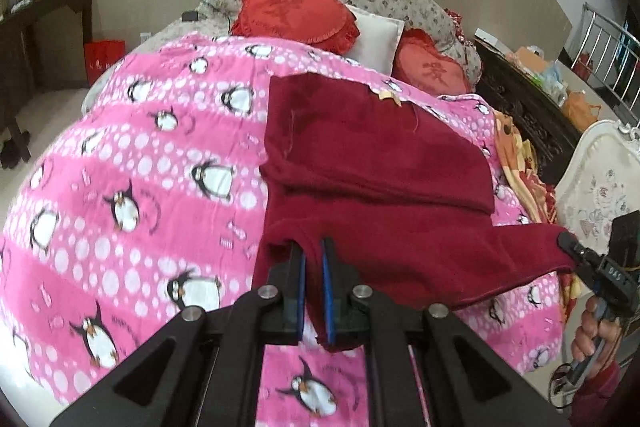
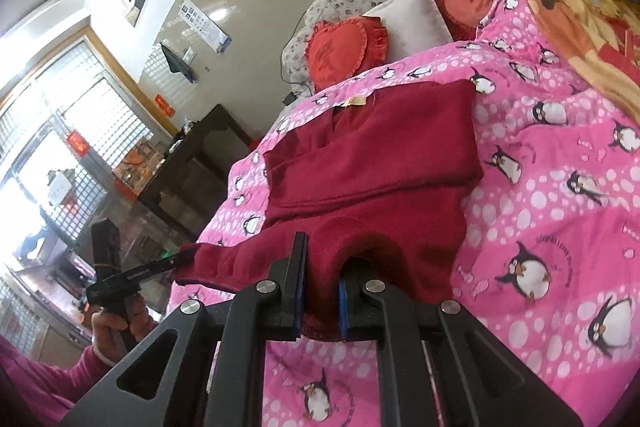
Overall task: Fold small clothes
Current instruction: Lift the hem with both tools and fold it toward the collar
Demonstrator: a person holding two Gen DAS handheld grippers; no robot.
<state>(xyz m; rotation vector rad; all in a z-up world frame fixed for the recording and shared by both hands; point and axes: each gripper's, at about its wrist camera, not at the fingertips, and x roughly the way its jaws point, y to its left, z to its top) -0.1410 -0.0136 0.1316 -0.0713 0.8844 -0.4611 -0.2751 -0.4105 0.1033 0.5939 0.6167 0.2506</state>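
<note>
My left hand-held gripper (image 1: 314, 259) and right hand-held gripper (image 2: 322, 267) are both clamped on the near hem of the dark red garment (image 1: 372, 147), lifting it above the pink penguin quilt (image 1: 140, 147) covering the bed.

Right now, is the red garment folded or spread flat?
Partly folded: the dark red garment has one layer doubled over itself; left claw and right claw pinch its near edge.

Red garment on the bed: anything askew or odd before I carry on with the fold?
Mostly tidy. The red garment shows a loose thread and its label sticking out at the far edge. Both the left gripper and the right gripper grip the near edge.
</note>
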